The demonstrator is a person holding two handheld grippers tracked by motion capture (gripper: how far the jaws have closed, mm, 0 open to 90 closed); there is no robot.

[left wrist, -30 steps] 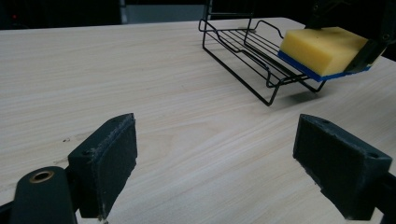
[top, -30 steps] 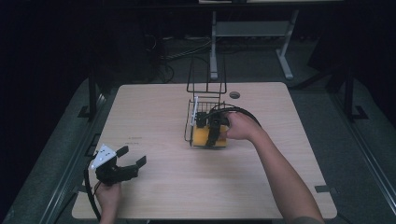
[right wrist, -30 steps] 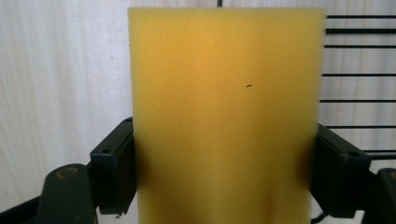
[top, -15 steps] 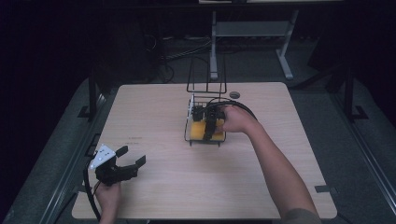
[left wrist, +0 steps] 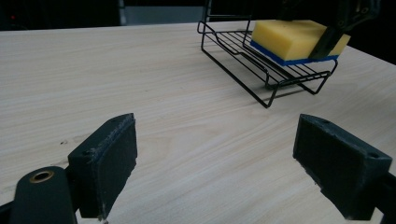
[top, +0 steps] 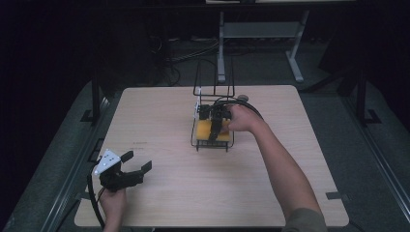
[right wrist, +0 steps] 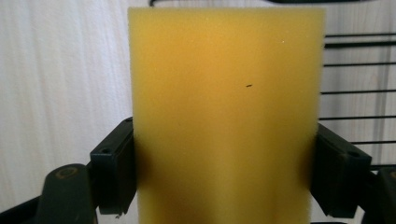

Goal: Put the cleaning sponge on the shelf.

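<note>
Right gripper [top: 216, 126]: jaws pinched on the sponge [right wrist: 226, 116] by its two sides, sponge lying in the wire rack [top: 212, 145] at mid-table. Left gripper [top: 133, 168]: jaws spread, nothing held, parked near the table's [top: 159, 111] near-left corner. Risk noted: were the jaws lifted before being spread, the sponge could be dragged back out or the light rack tipped.
</note>
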